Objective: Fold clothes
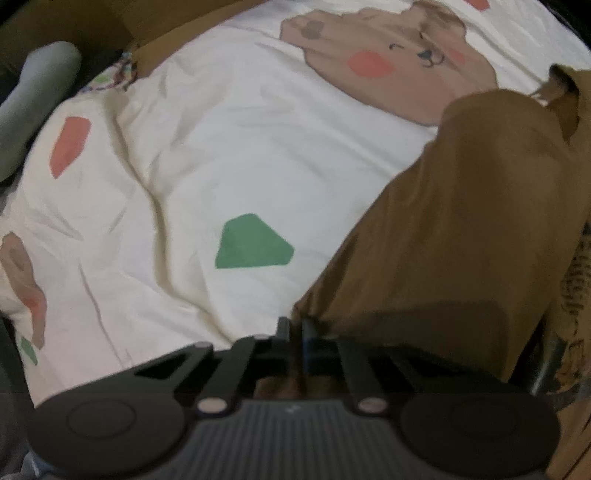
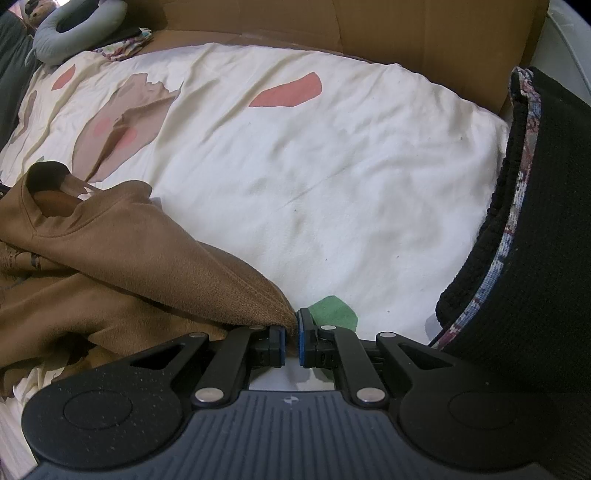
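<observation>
A brown garment lies on a white bedspread printed with a bear and coloured patches. In the left wrist view my left gripper is shut on a corner of the brown garment at its lower left edge. In the right wrist view the same brown garment is bunched at the left, its neck opening facing up. My right gripper is shut on a hemmed corner of the garment, with the blue pads pressed against the cloth just above a green patch.
A black knitted cloth with a patterned border lies at the right on the white bedspread. A grey curved cushion sits at the far left corner. Brown cardboard stands behind the bed. A grey cushion shows at the left.
</observation>
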Action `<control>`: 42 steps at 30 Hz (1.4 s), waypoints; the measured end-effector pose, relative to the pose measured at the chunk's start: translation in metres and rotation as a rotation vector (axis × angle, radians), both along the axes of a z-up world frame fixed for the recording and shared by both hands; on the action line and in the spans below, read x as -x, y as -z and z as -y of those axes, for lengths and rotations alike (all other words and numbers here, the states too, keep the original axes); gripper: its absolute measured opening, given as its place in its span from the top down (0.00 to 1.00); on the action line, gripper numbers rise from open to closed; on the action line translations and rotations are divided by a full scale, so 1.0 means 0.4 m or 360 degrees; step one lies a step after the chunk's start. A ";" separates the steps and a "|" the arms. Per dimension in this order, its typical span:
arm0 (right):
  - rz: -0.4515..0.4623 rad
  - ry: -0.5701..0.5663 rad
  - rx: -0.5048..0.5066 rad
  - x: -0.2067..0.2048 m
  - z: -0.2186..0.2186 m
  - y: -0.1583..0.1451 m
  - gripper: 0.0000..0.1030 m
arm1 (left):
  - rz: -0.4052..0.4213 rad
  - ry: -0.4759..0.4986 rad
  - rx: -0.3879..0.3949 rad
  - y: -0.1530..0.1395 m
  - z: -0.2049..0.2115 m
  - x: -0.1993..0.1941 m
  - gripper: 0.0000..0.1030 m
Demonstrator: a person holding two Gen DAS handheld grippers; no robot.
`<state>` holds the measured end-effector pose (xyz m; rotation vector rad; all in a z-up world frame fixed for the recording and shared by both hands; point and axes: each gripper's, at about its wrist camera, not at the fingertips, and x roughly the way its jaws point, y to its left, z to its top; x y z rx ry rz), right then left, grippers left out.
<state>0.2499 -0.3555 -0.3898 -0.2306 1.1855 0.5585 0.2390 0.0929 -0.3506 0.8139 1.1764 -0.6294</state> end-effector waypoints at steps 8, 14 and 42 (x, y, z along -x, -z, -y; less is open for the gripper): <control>0.0019 -0.0019 -0.0003 -0.010 -0.010 -0.011 0.96 | 0.0278 -0.0009 -0.0030 -0.074 -0.038 0.019 0.96; 0.0070 -0.0060 -0.0026 -0.045 -0.050 -0.048 0.96 | 0.0415 -0.0140 -0.0056 -0.095 -0.055 -0.028 0.96; 0.0122 -0.0092 -0.0251 -0.196 -0.237 -0.006 0.82 | 0.0712 -0.0408 -0.0250 -0.054 -0.042 -0.300 0.97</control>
